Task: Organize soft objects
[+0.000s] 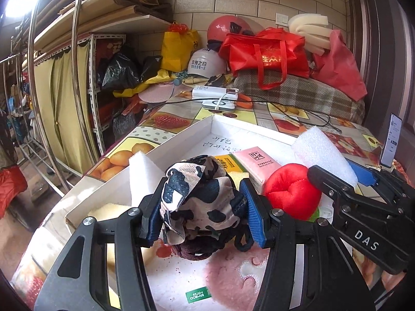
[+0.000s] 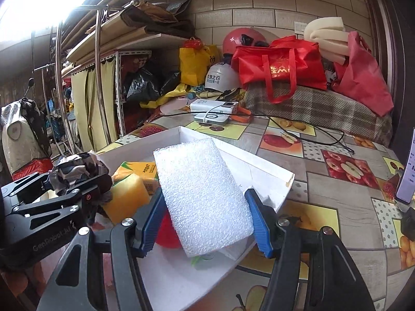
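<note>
Crumpled black-and-white cow-print cloth [image 1: 201, 199] sits pinched between the blue pads of the left gripper [image 1: 202, 215], bunched with a dark knitted loop [image 1: 199, 252] hanging under it. It is held above the near end of the shallow white cardboard box [image 1: 179, 140].

White textured foam sheet [image 2: 202, 197] is clamped edge to edge between the right gripper [image 2: 207, 223] pads, tilted up and away from the tool, over the same box.

Inside the box, ahead of the left gripper: a red plush lips-shaped toy [image 1: 291, 191] just to its right, a pink tissue pack [image 1: 255, 162] and a yellow-green tissue pack [image 1: 230, 165] side by side beyond the cloth. A white foam block [image 1: 141, 173] leans against the box's left wall, and a pale yellow sponge [image 1: 109, 211] lies below it, left of the tool.

From the right wrist view, a yellow sponge block [image 2: 127, 197] lies left of the foam sheet, touching the yellow-green pack. The red toy peeks out under the sheet.

The box rests on a fruit-print tablecloth [image 2: 337, 181]. White power banks [image 1: 218, 98] and a black cable [image 2: 311, 127] lie well beyond the box.
</note>
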{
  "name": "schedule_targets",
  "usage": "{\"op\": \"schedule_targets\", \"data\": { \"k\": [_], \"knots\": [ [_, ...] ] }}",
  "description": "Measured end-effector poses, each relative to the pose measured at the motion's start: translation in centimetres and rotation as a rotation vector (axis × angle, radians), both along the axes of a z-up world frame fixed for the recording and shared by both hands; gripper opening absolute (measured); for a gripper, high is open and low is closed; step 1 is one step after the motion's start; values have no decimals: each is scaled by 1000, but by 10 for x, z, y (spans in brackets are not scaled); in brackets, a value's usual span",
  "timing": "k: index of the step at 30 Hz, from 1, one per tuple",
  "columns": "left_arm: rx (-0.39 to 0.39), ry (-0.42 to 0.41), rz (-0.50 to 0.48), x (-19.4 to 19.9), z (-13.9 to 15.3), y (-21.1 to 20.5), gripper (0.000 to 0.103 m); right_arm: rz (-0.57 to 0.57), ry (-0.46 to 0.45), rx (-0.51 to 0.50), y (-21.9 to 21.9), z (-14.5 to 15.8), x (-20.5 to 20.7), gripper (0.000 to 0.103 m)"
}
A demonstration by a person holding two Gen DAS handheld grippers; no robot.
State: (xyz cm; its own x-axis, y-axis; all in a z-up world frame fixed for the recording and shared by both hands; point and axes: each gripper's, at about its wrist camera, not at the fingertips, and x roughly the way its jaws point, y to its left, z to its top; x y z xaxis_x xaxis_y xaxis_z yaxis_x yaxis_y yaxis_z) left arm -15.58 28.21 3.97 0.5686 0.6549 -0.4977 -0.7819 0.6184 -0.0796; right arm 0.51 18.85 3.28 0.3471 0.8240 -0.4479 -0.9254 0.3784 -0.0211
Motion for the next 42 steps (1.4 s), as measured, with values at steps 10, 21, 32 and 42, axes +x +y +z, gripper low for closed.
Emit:
{"op": "schedule_targets", "data": {
  "k": [10,21,32,42],
  "knots": [
    [-19,-35,11,-7,0,4,103,-55,84,4,-3,-3,18,103],
    [83,-69,24,-13,8,-14,103,-83,21,51,-19,3,12,103],
    [94,-85,39,-22,10,-27,103,-101,-87,47,-40,4,-5,103],
    [125,-31,-16,-16,11,-77,103,-141,23,-1,-77,-5,16,103]
  ]
}}
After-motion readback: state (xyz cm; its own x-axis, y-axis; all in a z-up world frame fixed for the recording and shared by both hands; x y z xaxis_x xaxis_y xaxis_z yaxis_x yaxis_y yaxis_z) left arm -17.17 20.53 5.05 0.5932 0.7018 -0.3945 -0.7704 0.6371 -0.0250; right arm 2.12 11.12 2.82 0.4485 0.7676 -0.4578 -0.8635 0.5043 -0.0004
